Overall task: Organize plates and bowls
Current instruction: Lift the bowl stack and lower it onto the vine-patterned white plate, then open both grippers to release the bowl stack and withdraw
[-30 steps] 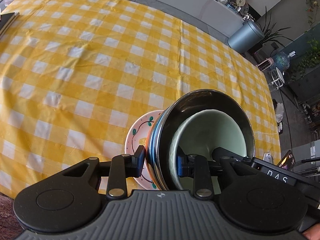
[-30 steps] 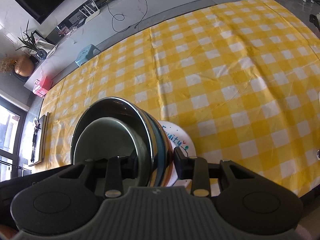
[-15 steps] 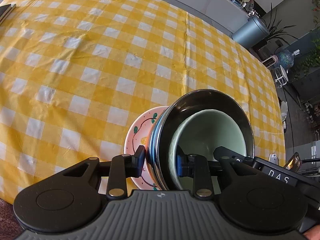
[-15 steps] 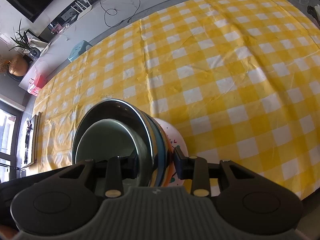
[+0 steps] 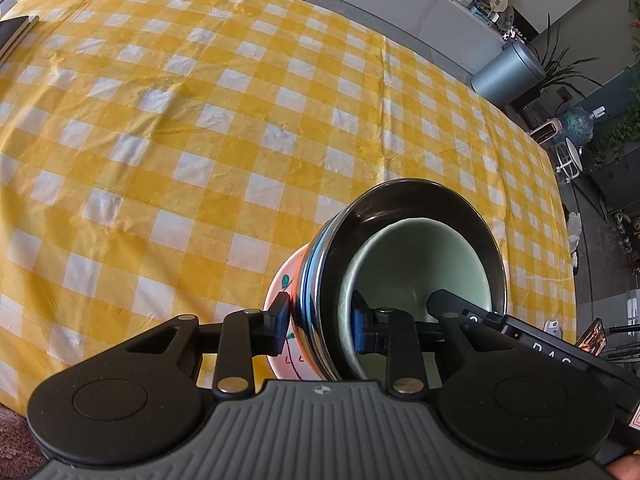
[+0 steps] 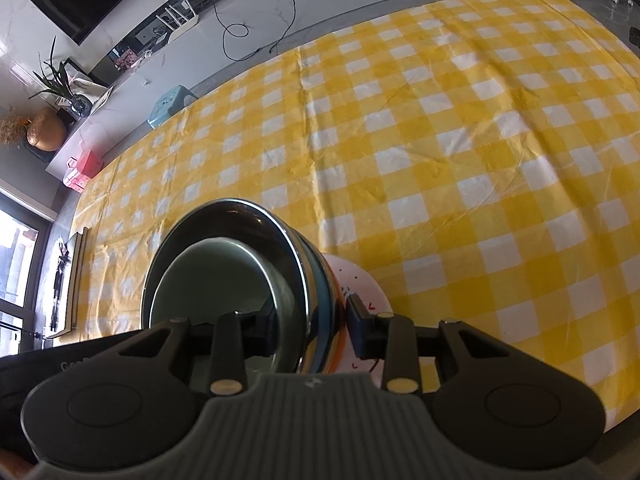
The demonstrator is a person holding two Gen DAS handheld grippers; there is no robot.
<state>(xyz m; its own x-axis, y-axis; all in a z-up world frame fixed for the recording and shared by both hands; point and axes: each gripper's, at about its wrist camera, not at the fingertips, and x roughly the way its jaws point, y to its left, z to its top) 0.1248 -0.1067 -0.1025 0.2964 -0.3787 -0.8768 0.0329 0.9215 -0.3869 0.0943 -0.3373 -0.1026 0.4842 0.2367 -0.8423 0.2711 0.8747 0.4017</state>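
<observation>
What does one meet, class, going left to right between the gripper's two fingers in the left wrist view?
Left finger pad → pink plate → steel bowl → pale green bowl → right finger pad, inside the green bowl.

hidden: plate (image 5: 280,292) mostly behind steel bowl (image 5: 404,208) | plate lettering unreadable | green bowl (image 5: 420,256) base unseen

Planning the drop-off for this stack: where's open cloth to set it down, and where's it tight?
Nearly all of the yellow checked cloth is bare: the whole stretch ahead of the stack, from the flat dark thing at its far left corner to its right edge. It is tight only at the near edge, where the left gripper and right gripper clamp the stack.
</observation>
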